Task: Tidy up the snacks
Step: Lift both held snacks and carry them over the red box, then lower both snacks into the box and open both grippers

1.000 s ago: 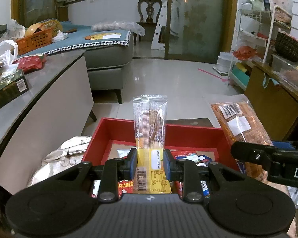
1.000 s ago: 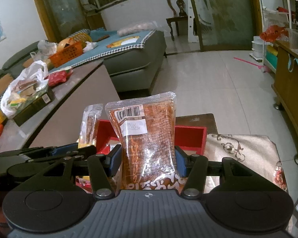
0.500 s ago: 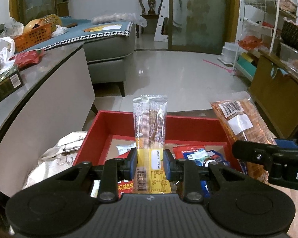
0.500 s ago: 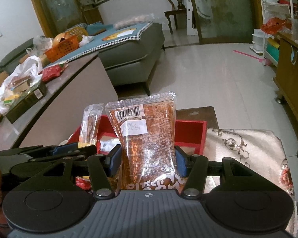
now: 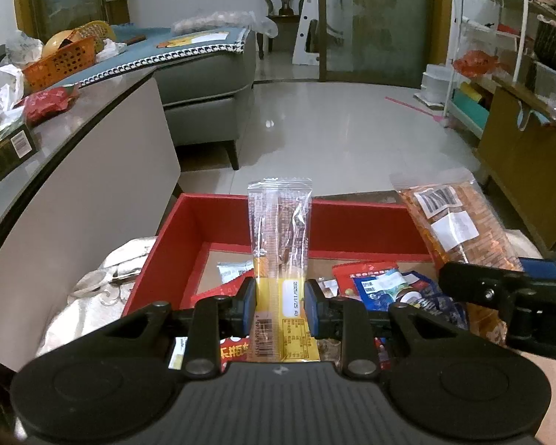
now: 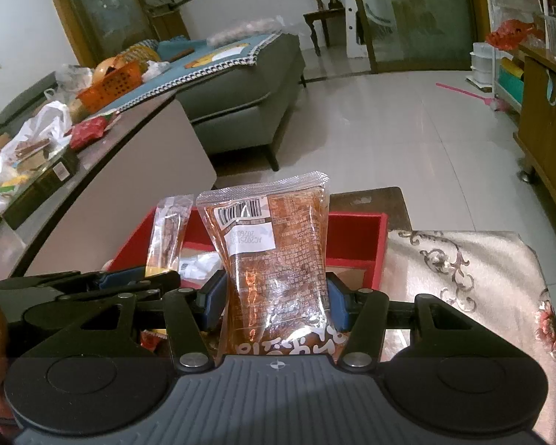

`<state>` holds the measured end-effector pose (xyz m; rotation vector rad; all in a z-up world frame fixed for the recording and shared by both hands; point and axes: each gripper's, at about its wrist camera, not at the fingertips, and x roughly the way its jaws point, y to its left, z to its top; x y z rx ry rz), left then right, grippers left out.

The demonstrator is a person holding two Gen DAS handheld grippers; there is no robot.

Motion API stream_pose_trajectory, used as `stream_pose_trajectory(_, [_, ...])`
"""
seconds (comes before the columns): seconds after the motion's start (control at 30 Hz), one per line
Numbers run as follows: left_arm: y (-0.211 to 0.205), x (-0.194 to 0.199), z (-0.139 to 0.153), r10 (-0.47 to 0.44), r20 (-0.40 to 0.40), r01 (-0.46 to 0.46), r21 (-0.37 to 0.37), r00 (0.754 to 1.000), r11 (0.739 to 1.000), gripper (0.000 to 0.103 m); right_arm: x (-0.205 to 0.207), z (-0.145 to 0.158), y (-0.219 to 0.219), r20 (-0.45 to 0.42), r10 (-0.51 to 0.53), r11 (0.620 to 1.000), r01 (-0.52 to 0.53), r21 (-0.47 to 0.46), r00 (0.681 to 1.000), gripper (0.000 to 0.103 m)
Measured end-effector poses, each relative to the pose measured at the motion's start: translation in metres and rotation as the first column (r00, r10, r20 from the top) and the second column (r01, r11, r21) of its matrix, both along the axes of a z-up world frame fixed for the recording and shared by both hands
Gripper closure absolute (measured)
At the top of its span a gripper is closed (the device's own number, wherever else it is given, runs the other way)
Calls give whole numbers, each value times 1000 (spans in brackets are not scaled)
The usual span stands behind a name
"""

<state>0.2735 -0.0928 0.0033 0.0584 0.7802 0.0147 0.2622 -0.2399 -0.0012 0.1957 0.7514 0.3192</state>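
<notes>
Red cardboard walls mark the snack box (image 5: 352,218), already part-filled with loose packets; the left gripper (image 5: 280,306) pinches a narrow clear-and-yellow biscuit sleeve (image 5: 280,230) upright by its lower end — likely so it drops in end-first. Just to its right, the right gripper (image 6: 276,302) clamps a wider orange snack bag (image 6: 274,244) upright over the box's right part — apparently both are bound for the box.

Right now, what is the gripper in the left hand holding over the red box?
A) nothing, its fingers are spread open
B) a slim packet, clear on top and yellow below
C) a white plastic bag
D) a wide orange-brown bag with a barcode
B: the left gripper is clamped on the slim packet, clear above and yellow below, over the red box; the wide orange-brown bag sits in the right gripper.
</notes>
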Motion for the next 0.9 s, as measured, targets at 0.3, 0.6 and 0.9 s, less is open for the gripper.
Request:
stream_pose_trajectory(0.3, [2, 5, -6, 8, -17, -8, 6, 1000, 1000, 81, 3, -11, 0, -30, -4, 1000, 4, -15, 1000, 40])
stream_pose_trajectory(0.6, [3, 7, -9, 11, -21, -11, 9, 1000, 1000, 81, 4, -15, 2, -37, 5, 1000, -6, -23, 999, 40])
stream_pose_trajectory(0.9, [3, 8, -11, 10, -26, -10, 12, 1000, 1000, 80, 7, -18, 4, -42, 4, 1000, -5, -25, 999, 40])
